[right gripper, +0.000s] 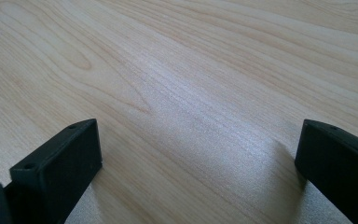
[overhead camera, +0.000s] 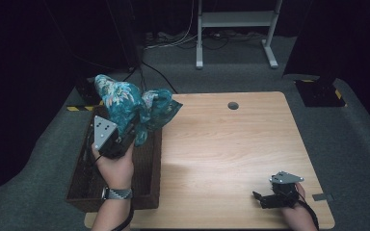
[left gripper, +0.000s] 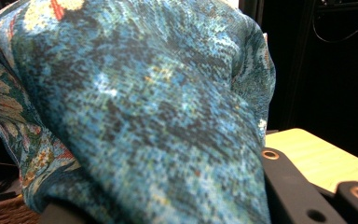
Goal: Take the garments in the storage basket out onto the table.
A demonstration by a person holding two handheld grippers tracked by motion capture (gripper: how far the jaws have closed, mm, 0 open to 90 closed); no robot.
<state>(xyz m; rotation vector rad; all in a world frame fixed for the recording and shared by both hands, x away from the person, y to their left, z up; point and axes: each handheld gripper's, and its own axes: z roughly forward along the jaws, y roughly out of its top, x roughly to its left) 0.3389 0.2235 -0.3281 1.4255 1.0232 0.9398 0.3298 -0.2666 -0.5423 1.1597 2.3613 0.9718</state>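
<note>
A teal cloth with a flower print [overhead camera: 127, 103] hangs bunched above the dark wicker basket [overhead camera: 154, 159] at the table's left edge. My left gripper [overhead camera: 129, 134] is shut on the cloth's lower part and holds it up over the basket. In the left gripper view the cloth [left gripper: 144, 116] covers the jaws, and one black finger [left gripper: 289, 186] shows at the lower right. My right gripper [overhead camera: 259, 197] rests low on the wooden table [overhead camera: 221, 154] near the front right corner. Its jaws stand wide open over bare wood, with nothing between them [right gripper: 196, 154].
A round cable hole [overhead camera: 232, 105] sits near the table's far edge. On the grey floor behind stand a white frame's legs [overhead camera: 199, 48], loose cables [overhead camera: 173, 41] and a black stand base [overhead camera: 318, 91] at the right.
</note>
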